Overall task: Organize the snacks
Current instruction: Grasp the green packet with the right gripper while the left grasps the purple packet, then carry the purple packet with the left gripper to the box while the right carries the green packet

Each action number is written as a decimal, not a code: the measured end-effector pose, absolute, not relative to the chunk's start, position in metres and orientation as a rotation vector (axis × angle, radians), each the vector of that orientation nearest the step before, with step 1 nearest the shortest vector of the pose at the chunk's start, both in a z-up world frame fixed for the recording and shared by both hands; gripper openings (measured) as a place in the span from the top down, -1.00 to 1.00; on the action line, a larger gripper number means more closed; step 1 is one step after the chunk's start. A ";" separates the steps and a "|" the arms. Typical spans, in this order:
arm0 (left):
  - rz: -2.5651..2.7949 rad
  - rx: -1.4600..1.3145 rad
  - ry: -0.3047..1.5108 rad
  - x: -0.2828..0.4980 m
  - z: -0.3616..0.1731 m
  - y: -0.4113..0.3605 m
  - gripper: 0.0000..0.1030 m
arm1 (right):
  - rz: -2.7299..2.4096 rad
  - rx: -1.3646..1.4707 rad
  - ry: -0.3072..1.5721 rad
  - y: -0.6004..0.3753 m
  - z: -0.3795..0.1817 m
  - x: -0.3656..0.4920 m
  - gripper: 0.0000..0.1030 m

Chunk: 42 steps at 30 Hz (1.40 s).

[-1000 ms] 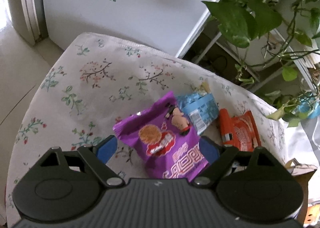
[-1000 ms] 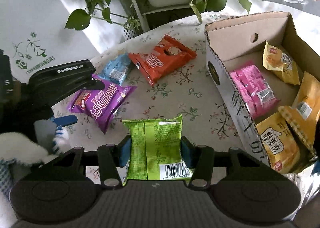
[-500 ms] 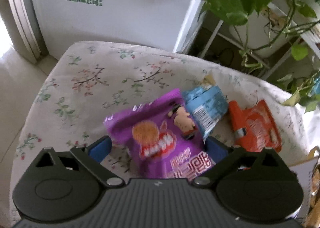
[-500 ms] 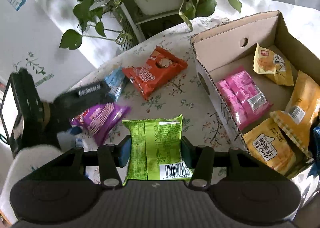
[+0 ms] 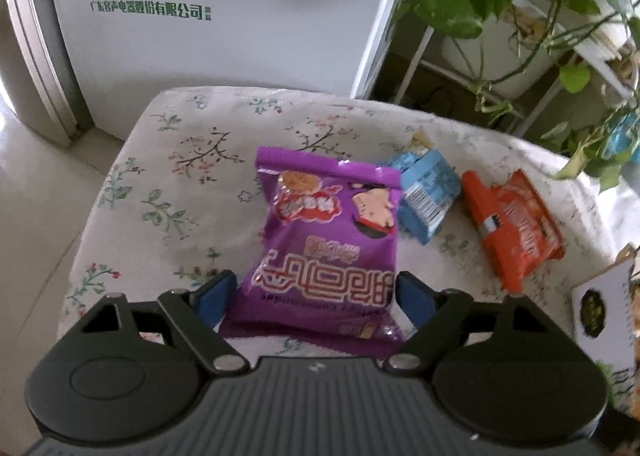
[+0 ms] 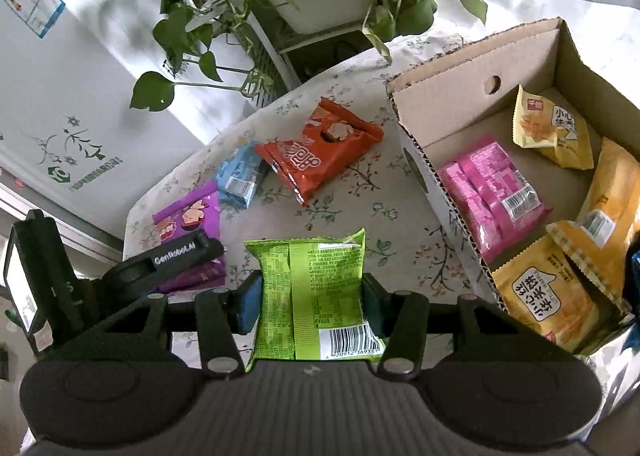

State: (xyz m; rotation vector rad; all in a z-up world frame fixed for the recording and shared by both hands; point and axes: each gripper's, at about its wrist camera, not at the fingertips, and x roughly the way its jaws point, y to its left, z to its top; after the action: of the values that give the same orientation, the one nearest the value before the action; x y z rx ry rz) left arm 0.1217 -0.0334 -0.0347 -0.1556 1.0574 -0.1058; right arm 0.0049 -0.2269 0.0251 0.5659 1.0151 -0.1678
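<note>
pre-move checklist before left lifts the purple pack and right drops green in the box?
1. Purple pack centred between left gripper pads, jaws just closing: ok.
2. Left pads pressing on it: cannot tell.
3. Blue pack clear of the purple one: not ok, edge tucked under.
4. Right gripper shut on green pack: ok.
5. Free floor in box: ok, far corner bare.
6. Red pack outside right's path: cannot tell.

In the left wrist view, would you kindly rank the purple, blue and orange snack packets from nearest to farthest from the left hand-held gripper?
1. Purple packet: lies between the fingers of the left hand-held gripper, which have just been closing.
2. Blue packet: just beyond the purple one, to its right.
3. Orange packet: farthest right, near the table edge.
</note>
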 end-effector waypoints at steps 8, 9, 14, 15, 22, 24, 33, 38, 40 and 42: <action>-0.070 -0.030 1.028 0.128 -0.042 -0.057 -0.50 | -0.166 0.579 1.010 -0.227 0.025 0.006 -0.12; -0.069 -0.015 1.023 0.127 -0.041 -0.058 -0.34 | -0.166 0.579 1.009 -0.227 0.025 0.006 -0.12; -0.118 -0.041 1.030 0.121 -0.032 -0.051 -0.16 | -0.165 0.583 1.003 -0.229 0.027 0.006 -0.12; -0.118 -0.036 1.027 0.119 -0.030 -0.050 -0.16 | -0.163 0.583 1.001 -0.229 0.028 0.006 -0.12; -0.142 -0.028 0.997 0.102 -0.009 -0.045 -0.16 | -0.150 0.581 0.981 -0.230 0.033 0.006 -0.12; -0.145 -0.020 0.991 0.096 -0.003 -0.044 -0.16 | -0.144 0.582 0.974 -0.230 0.035 0.006 -0.12; -0.189 -0.015 0.949 0.072 0.023 -0.043 -0.16 | -0.123 0.545 0.928 -0.228 0.046 0.005 -0.12; -0.202 -0.023 0.928 0.060 0.032 -0.041 -0.16 | -0.114 0.530 0.912 -0.229 0.050 0.003 -0.12; -0.212 -0.022 0.925 0.058 0.034 -0.041 -0.16 | -0.109 0.527 0.907 -0.230 0.051 0.002 -0.12; -0.222 -0.014 0.921 0.055 0.034 -0.042 -0.16 | -0.105 0.519 0.899 -0.230 0.053 0.001 -0.12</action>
State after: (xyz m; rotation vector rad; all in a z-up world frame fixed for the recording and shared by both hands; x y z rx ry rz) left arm 0.0555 -0.0415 0.0338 -0.0136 0.9210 -0.2223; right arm 0.0005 -0.2305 0.0531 0.5187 0.8986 -0.1046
